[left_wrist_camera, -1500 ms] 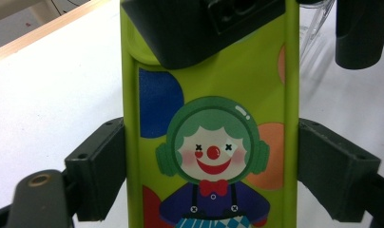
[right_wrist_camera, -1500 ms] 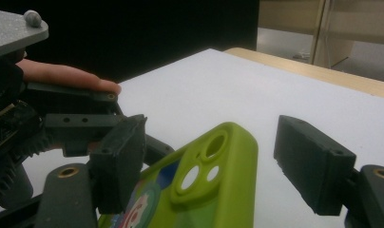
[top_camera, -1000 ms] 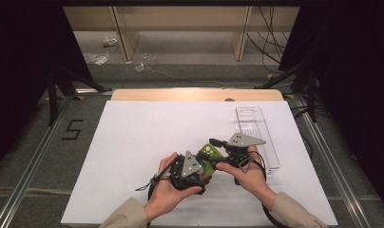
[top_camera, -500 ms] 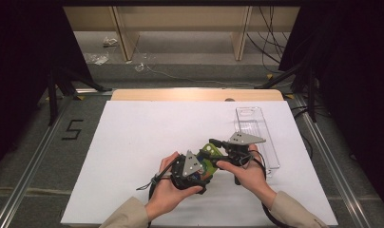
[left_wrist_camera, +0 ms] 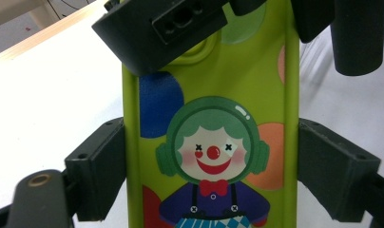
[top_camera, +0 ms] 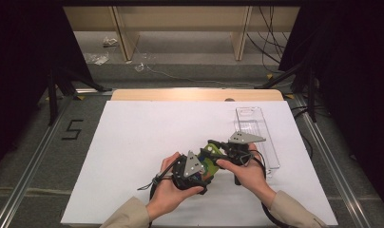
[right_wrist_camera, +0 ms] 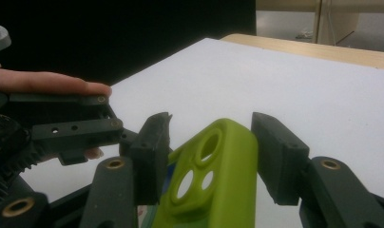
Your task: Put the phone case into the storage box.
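Left gripper view: left gripper (left_wrist_camera: 209,171) jaws clamp green phone case (left_wrist_camera: 214,142) by its long edges, above counter's (top_camera: 133,142) near edge. Right gripper (right_wrist_camera: 206,156) jaws, just closing, straddle its camera end without clear contact; center before squeezing.

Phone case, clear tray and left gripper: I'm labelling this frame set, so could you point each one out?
phone case (left_wrist_camera: 214,156), left gripper view: on the printed clown's face.
clear tray (top_camera: 256,124), high view: on its bare far floor.
left gripper (left_wrist_camera: 214,199), left gripper view: midway between its pads, which clamp the case's side edges.
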Demonstrator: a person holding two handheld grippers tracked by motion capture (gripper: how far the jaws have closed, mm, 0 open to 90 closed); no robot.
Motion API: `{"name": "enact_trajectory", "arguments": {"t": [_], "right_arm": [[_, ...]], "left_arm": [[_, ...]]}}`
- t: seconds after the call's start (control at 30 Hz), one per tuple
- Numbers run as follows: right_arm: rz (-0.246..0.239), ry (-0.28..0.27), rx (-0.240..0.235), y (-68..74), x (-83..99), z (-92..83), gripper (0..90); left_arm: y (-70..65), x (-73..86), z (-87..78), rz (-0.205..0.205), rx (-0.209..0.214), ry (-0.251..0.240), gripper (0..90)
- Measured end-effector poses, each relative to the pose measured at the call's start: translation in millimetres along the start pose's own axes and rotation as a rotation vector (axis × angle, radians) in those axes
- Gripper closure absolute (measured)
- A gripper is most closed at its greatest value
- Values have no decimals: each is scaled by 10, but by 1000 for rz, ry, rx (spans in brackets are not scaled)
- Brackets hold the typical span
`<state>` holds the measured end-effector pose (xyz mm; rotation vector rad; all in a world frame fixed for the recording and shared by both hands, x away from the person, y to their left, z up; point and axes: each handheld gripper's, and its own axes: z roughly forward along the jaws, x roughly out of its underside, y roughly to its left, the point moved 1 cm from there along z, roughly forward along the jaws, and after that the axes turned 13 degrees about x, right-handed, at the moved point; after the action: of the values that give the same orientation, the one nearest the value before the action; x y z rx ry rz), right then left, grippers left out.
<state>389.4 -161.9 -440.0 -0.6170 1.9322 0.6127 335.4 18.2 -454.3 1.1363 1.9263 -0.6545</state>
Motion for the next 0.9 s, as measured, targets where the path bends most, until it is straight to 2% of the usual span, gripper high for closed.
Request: {"name": "enact_trajectory", "arguments": {"t": [0.53, 0.9], "right_arm": [[39, 9, -15, -5, -23, 4, 614], [116, -9, -66, 1, -77, -16, 746]], "left_arm": [[4, 0, 3, 1, -6, 0, 160], [-1, 2, 11, 6, -19, -5, 160]]}}
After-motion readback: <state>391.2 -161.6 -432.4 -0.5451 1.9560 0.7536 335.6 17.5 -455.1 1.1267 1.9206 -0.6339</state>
